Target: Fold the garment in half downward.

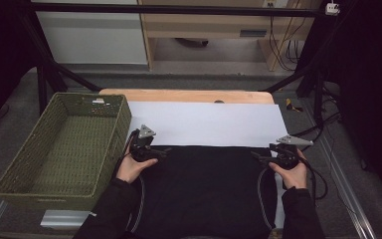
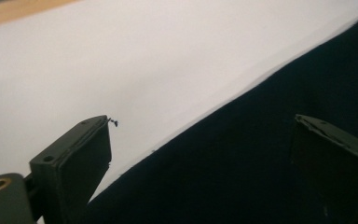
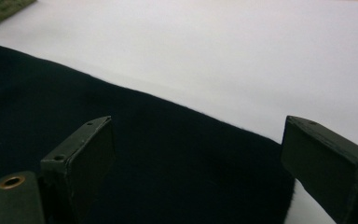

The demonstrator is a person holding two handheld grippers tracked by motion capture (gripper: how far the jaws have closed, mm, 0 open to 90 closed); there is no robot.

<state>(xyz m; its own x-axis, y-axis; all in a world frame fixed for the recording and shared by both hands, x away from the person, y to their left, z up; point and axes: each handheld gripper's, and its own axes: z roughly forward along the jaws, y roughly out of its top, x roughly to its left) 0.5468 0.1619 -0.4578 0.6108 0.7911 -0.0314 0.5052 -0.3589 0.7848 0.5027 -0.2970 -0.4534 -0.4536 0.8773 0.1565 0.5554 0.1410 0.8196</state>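
A black cloth (image 1: 209,189) lies spread on the near part of the table, its far edge over a white sheet (image 1: 209,122) that covers most of the wooden tabletop (image 1: 179,95). The left gripper (image 1: 160,151) sits at the cloth's far left corner and the right gripper (image 1: 256,157) at its far right corner, each held in a hand, with cables trailing back along the sleeves. A green woven basket (image 1: 27,167) stands just left of the table.
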